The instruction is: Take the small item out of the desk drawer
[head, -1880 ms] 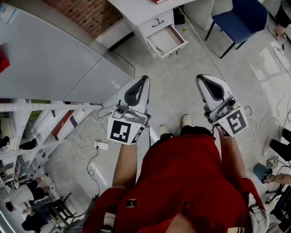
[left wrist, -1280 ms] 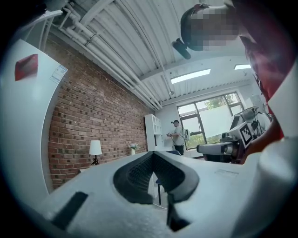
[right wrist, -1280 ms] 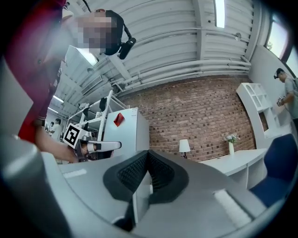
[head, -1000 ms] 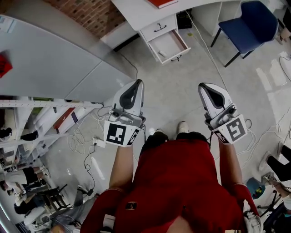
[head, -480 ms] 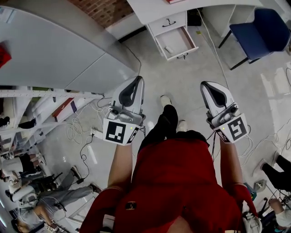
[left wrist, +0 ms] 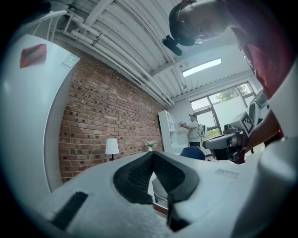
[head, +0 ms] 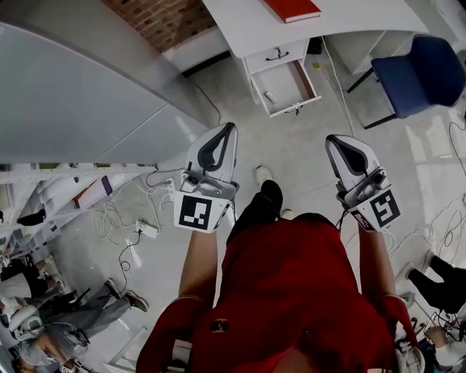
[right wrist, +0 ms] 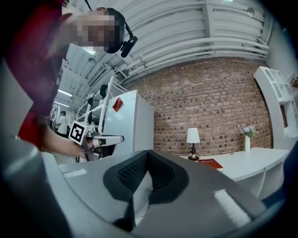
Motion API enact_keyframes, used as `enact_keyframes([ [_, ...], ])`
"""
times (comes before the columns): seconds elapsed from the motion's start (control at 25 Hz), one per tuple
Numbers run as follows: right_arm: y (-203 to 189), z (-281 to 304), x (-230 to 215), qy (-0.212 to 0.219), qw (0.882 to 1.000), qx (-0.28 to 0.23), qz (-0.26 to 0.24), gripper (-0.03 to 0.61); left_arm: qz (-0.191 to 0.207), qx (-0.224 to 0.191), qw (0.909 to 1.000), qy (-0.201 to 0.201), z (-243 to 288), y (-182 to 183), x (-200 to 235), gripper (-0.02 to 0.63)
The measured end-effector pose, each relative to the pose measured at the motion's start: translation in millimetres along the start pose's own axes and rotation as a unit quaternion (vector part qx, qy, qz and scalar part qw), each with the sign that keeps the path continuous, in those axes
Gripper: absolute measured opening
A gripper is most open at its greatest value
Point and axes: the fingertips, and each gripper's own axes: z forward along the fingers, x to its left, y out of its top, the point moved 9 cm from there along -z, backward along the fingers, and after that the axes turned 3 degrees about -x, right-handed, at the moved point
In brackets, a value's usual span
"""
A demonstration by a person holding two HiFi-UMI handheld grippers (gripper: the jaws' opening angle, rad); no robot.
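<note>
1. Head view, materials and shapes.
   - My left gripper (head: 227, 135) and my right gripper (head: 336, 144) are smooth grey wedges with dark ribbed pads. Each carries a marker cube at 6 o'clock.
   - Both sets of jaws are closed tip to tip and hold nothing.
   - At 12 o'clock from the grippers, well apart from them, stands a white desk (head: 247, 29) with a flat red book (head: 291, 9) on it.
   - The desk's lower drawer (head: 287, 86) is pulled out over the pale glossy floor.
   - A blue chair (head: 415, 65) stands at 2 o'clock.
2. Head view, limits.
   - The small item (head: 268, 97) lies inside the drawer near its left wall. It shows only as a pale sliver, and I cannot tell its shape.
   - The frame edge cuts off the desk top.
3. Left gripper view.
   - The pads of the left gripper (left wrist: 152, 154) meet at the tip with nothing between them.
   - A rough brick wall (left wrist: 102, 121) fills 10 o'clock, with a white-shaded lamp (left wrist: 111, 146) in front of it.
   - The gripper body covers the lower field.
4. Right gripper view.
   - The jaws of the right gripper (right wrist: 149, 152) are pressed together and empty.
   - The lamp (right wrist: 193, 137) and the book (right wrist: 209, 162) sit at 2 o'clock.
   - I cannot make out the drawer here.
</note>
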Motion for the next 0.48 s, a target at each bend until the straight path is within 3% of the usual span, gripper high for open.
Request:
enact_keyframes([
  [0.48,-34.1,127.5,-62.8,-0.011,0.996,0.092,-0.017,0.012,-0.043,0.009,0.999,-0.01,60.5,-54.2,121.9,0.002],
])
